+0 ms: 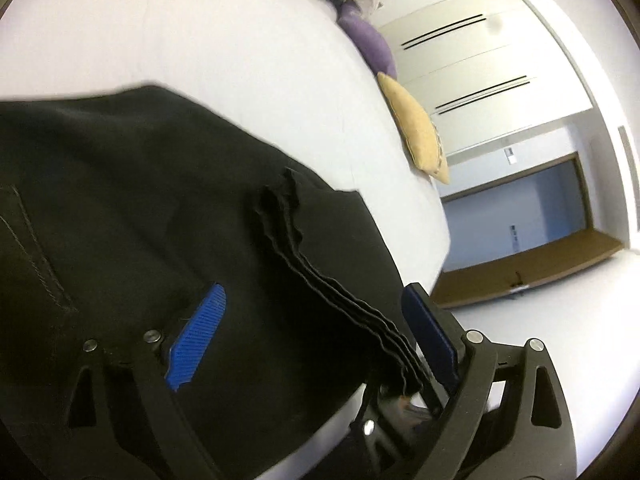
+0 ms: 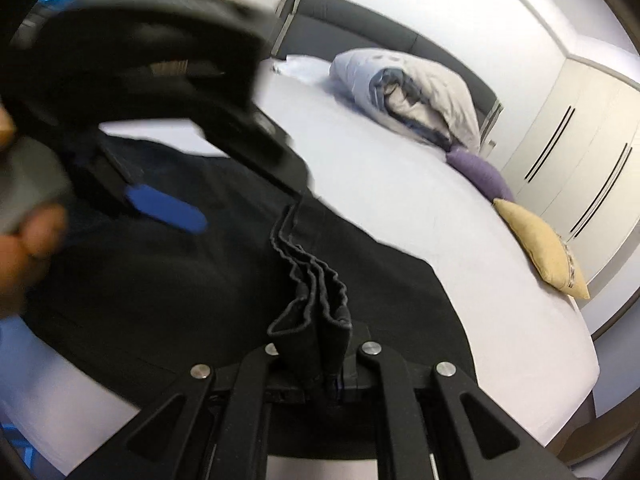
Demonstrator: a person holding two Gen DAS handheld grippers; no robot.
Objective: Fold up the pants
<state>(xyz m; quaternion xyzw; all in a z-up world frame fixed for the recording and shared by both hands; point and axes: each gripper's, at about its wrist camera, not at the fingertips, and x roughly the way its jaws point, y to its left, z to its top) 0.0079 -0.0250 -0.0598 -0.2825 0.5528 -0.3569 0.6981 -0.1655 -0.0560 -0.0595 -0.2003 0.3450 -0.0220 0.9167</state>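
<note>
Black pants (image 1: 132, 184) lie folded on the white bed (image 1: 208, 28), a stitched pocket showing at the left. My left gripper (image 1: 316, 320) stands open, its blue pads (image 1: 198, 336) wide apart. A wavy stack of hem edges (image 1: 320, 280) runs between them, close to the right pad, and neither pad presses on it. In the right wrist view my right gripper (image 2: 322, 364) is shut on the bunched hems (image 2: 316, 284) of the pants (image 2: 160, 300). The left gripper (image 2: 228, 180) hovers blurred over the cloth at the upper left, held by a hand (image 2: 24, 248).
A rolled duvet (image 2: 412, 92) lies by the dark headboard (image 2: 360, 20). A purple cushion (image 2: 480, 176) and a tan cushion (image 2: 540, 248) sit along the bed's right edge. White wardrobe doors (image 2: 580, 160) stand beyond, and a doorway (image 1: 516, 208) opens past the bed's corner.
</note>
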